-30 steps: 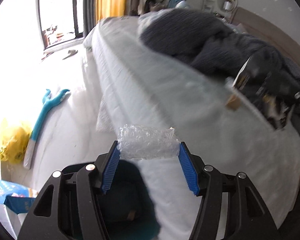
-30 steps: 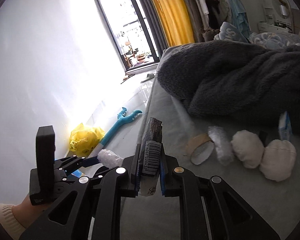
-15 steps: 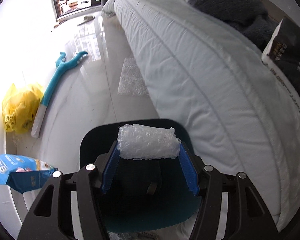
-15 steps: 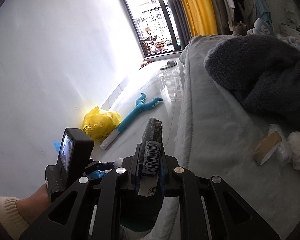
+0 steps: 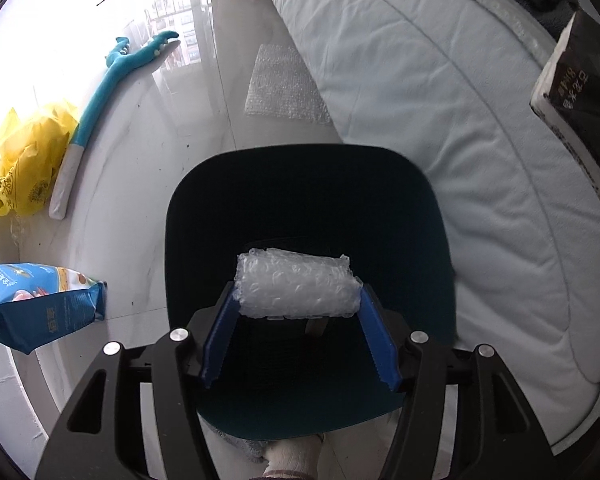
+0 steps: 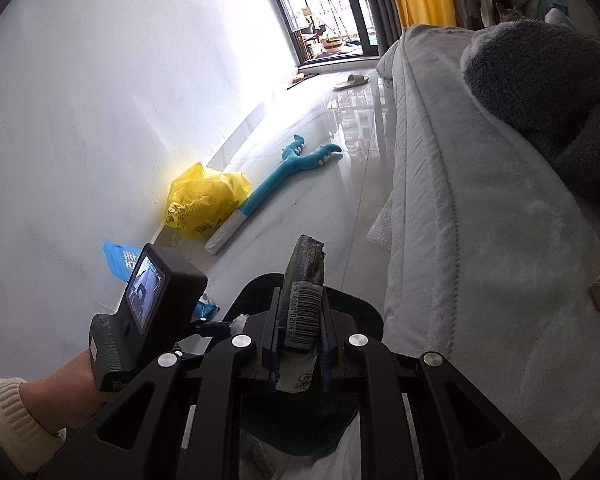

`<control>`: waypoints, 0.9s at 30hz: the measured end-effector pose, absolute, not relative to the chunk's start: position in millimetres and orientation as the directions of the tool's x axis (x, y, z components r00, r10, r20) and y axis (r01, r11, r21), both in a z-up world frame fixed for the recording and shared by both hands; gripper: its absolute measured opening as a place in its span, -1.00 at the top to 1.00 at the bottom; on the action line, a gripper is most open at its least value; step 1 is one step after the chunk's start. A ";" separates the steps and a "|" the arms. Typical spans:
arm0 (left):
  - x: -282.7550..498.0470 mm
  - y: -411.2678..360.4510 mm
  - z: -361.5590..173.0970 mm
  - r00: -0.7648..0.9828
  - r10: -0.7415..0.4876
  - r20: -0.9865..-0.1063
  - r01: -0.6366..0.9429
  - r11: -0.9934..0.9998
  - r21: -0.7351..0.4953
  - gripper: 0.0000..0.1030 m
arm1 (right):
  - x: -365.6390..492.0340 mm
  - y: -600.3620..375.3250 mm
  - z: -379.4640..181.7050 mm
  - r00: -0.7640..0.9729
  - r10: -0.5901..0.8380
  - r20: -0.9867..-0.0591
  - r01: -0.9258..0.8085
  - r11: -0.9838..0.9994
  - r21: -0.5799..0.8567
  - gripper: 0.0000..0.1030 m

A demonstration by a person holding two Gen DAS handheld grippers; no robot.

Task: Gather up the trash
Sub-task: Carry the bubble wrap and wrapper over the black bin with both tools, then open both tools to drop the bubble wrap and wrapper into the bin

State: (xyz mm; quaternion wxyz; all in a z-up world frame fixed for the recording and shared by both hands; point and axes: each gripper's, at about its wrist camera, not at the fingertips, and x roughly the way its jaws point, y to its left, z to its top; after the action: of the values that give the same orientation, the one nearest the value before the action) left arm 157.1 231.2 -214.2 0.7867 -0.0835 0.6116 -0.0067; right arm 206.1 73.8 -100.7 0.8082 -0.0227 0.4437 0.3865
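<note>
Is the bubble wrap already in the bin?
Not yet. The bubble wrap is held between the left hand-held gripper fingers, over the dark bin opening.

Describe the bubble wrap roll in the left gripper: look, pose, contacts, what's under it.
The bubble wrap roll is a short cylinder of clear, whitish bubbled plastic, loosely rolled, with a ragged edge along its top. It lies crosswise, each end pressed against a blue ribbed pad of the left gripper, which is shut on it. Nothing else touches it. It hangs over the dark opening of the teal bin standing on the glossy floor beside the bed. In the right wrist view only a sliver shows.
</note>
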 end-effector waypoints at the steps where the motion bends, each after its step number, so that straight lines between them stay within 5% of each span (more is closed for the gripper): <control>1: 155.5 233.4 -215.2 0.250 -0.111 -0.962 -0.092 0.986 -0.137 -0.31 | 205.1 76.6 -103.2 0.302 0.599 -0.742 -0.645 0.701 0.304 0.70; 8: 146.8 251.5 -206.6 0.291 -0.108 -0.951 -0.111 0.983 -0.146 -0.56 | 203.6 94.7 -127.2 0.250 0.552 -0.796 -0.640 0.711 0.292 0.70; 27: 117.2 304.0 -136.9 0.545 -0.071 -0.835 -0.147 0.973 -0.179 -0.63 | 198.2 144.0 -182.3 0.141 0.450 -0.882 -0.644 0.718 0.263 0.70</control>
State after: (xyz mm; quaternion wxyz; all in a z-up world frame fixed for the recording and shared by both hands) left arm 117.2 304.0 -136.9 0.8716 -0.1144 0.4763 0.0216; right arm 198.2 144.0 -182.3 0.7499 -0.0893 0.5448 0.3646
